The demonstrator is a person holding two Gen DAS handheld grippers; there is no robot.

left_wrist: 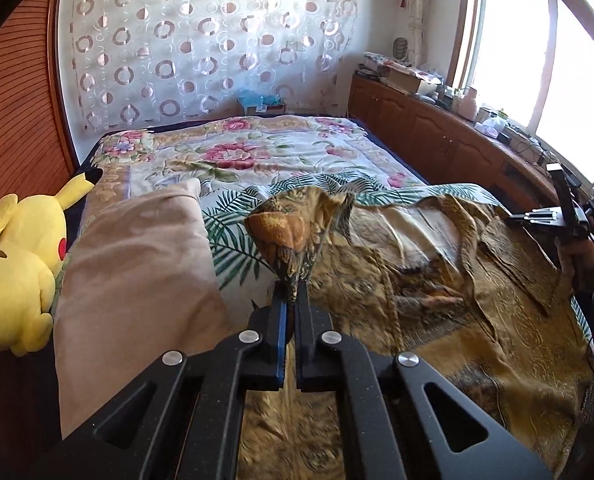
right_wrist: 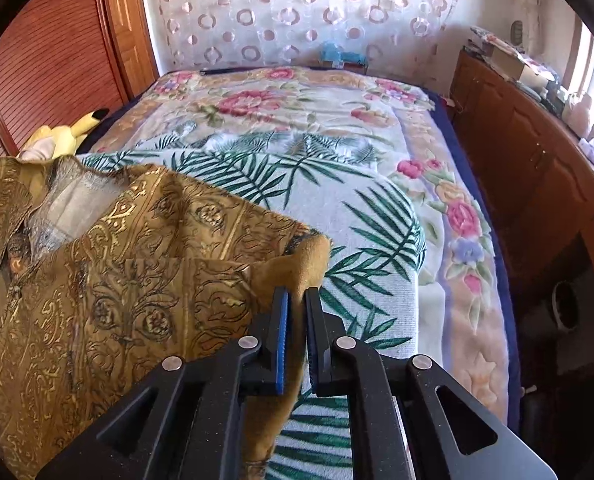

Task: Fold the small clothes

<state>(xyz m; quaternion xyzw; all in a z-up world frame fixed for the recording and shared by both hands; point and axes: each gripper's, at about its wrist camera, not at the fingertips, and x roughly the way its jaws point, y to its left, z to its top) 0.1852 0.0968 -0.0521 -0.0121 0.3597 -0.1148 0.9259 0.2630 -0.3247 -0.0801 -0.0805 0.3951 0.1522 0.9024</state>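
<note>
Left gripper (left_wrist: pixel 292 286): jaws closed on a pinch of the garment (left_wrist: pixel 437 280), a gold-brown patterned top. The pinched cloth stands up from the fingertips in a lifted peak, orange lining showing.

Right gripper (right_wrist: pixel 297 294): jaws closed on the garment's edge (right_wrist: pixel 305 264), at its corner nearest the bed's right side; cloth runs down between the fingers.

Garment spreads rumpled over the near end of the bed (right_wrist: pixel 437 216), on a palm-leaf blanket (right_wrist: pixel 337 208) laid over a floral cover. Collar opening with pale lining faces up.

Pillow (left_wrist: pixel 137 264), beige, lies beside the garment toward the left edge. Yellow plush (left_wrist: pixel 21 264) at the left edge, against the wood panel. Cabinets (left_wrist: pixel 437 128) run along the right side, under the window.
</note>
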